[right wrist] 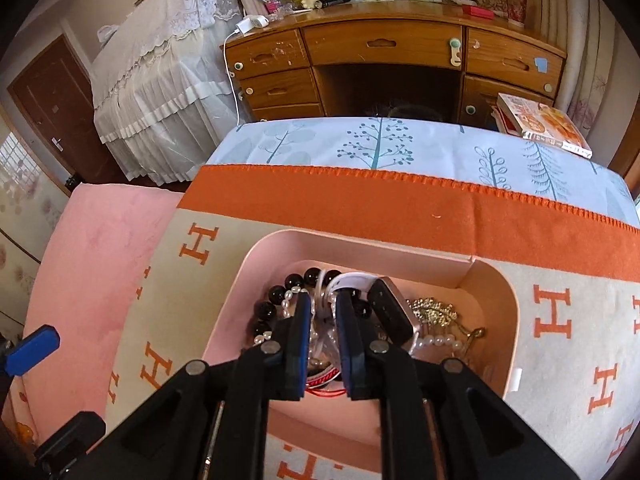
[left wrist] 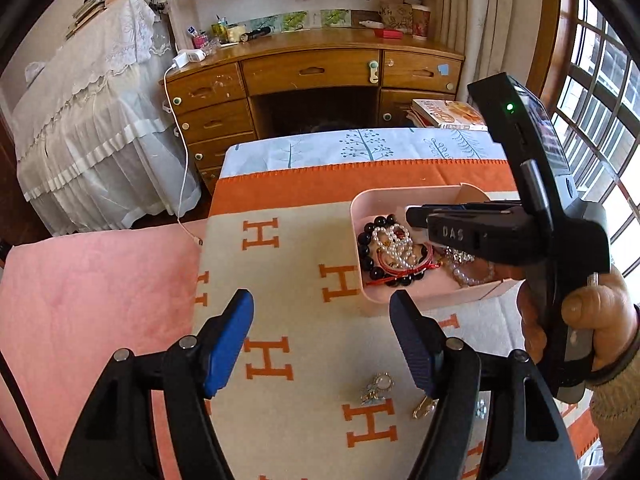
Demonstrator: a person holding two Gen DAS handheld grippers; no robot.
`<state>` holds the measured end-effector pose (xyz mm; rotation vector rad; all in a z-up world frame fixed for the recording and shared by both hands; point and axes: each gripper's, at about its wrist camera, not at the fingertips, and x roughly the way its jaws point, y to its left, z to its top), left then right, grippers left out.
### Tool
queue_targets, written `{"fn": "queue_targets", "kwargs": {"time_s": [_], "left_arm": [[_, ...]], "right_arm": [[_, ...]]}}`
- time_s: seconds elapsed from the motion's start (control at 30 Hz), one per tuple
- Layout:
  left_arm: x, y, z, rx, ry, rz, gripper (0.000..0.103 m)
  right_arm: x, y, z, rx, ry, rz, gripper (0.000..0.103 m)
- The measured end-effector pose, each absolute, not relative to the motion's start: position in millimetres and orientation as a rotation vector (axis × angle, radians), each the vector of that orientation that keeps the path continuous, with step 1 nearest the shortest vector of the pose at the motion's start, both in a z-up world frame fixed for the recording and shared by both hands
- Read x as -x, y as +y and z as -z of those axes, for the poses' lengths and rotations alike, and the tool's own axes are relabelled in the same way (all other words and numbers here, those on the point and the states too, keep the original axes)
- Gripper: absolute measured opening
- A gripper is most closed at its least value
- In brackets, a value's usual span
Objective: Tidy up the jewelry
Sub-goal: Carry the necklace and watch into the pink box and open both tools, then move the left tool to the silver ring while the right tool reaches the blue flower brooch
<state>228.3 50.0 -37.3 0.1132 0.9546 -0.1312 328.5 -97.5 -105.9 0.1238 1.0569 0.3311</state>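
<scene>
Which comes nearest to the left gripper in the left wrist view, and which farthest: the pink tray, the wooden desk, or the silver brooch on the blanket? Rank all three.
1. Silver brooch: on the blanket, just below the open left gripper.
2. Pink tray: ahead and to the right, holding beads and pearls.
3. Wooden desk: far across the room, against the wall.

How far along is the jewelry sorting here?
Mostly done: black beads, pearls and red cords already lie in the pink tray. In hand: the right gripper holds a white band over the tray. Left: two small pieces on the blanket, under the open left gripper.
</scene>
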Motion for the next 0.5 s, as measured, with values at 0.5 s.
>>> {"fn": "queue_targets", "kwargs": {"time_s": [0.5], "left_arm": [[-197.0, 62.8, 56.4, -0.107, 1.075, 0.187, 0.069]], "right_arm": [[-232.5, -125.1, 68.9, -0.139, 1.025, -0.458, 0.016]]}}
